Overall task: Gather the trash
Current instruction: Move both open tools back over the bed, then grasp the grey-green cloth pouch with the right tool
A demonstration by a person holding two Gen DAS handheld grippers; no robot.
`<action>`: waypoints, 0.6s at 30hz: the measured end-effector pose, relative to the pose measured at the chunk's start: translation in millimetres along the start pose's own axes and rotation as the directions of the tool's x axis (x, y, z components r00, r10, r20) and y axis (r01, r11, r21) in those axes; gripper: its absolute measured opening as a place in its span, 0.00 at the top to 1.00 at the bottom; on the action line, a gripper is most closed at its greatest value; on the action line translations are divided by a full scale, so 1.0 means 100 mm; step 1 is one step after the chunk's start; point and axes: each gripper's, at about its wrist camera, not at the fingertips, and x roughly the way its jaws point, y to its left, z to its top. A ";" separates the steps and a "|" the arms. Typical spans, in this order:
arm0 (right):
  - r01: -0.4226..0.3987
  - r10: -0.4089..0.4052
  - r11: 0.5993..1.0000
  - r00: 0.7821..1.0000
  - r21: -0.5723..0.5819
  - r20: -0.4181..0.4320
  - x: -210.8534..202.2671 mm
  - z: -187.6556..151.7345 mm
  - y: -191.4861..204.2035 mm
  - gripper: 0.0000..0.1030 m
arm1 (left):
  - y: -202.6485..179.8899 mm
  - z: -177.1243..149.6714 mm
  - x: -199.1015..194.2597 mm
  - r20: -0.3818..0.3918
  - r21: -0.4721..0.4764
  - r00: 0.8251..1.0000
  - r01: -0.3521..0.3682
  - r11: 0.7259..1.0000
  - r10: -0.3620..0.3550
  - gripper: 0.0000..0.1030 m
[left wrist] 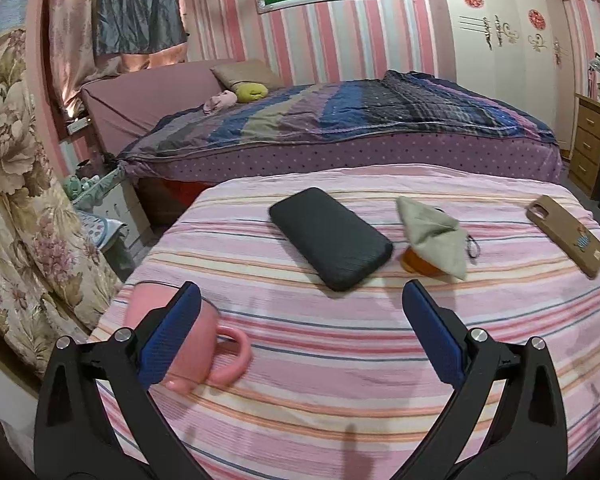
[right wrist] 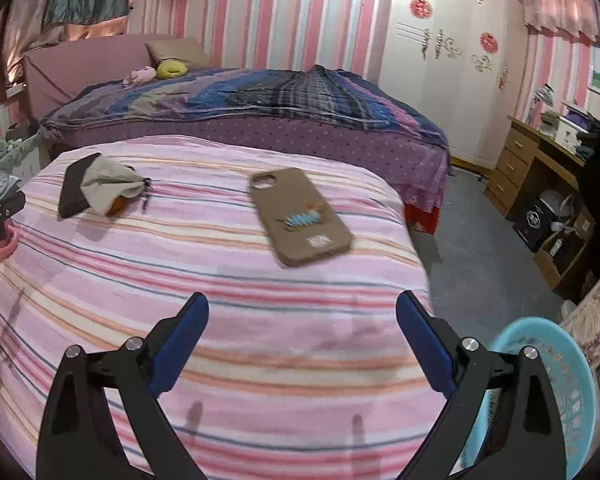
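Jaws of the left gripper (left wrist: 300, 336) stand released above the pink striped bedspread (left wrist: 340, 360), gripping nothing. Left finger (left wrist: 168, 336) overlaps a pink mug (left wrist: 204, 344) at 9 o'clock in the left wrist view; contact cannot be confirmed. Beyond the jaws, at 12 o'clock, a black case (left wrist: 330, 238) lies flat on the bedspread. Just beside it, at 1 o'clock, a grey cloth (left wrist: 430, 232) covers part of an orange object (left wrist: 414, 262), with a small black cord (left wrist: 474, 248) at its edge. A brown phone case (left wrist: 566, 234) lies well apart at 2 o'clock.

Jaws of the right gripper (right wrist: 302, 340) are likewise released and empty above the same bedspread. A light blue basket (right wrist: 556, 360) sits on the floor beside the bed, at 4 o'clock, partly behind the right finger. The brown phone case lies at 12 o'clock, the cloth bundle at 10 o'clock.

Farther off stand a second bed with a dark striped quilt (left wrist: 340, 116) and a white wardrobe (right wrist: 452, 64).
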 end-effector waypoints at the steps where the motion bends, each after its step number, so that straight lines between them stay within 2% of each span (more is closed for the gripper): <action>1: 0.000 0.000 1.000 1.000 0.001 0.000 0.00 -0.01 0.00 0.10 | 0.03 0.01 0.01 -0.003 -0.008 1.000 -0.001 1.000 0.001 0.05; 4: -0.011 0.012 0.999 1.000 -0.048 0.027 0.02 0.19 0.26 0.08 | 0.16 0.02 0.08 -0.019 -0.041 1.000 -0.004 0.999 0.003 0.05; 6: -0.014 0.016 0.998 0.999 -0.053 0.031 0.01 0.22 0.28 0.07 | 0.21 0.02 0.11 -0.023 -0.048 1.000 -0.018 0.999 0.017 0.05; 8: -0.048 0.050 0.996 0.998 -0.070 0.027 0.05 0.34 0.42 0.07 | 0.25 0.03 0.14 -0.027 -0.045 0.999 -0.037 0.998 0.035 0.05; 13: -0.084 0.084 0.994 0.996 -0.064 0.008 0.20 0.49 0.58 0.07 | 0.33 0.05 0.15 -0.014 -0.034 0.999 -0.050 0.998 0.049 0.05; 18: -0.151 0.152 0.986 0.988 -0.065 0.003 0.35 0.63 0.86 0.07 | 0.43 0.05 0.23 -0.023 -0.027 0.997 -0.077 0.997 0.077 0.05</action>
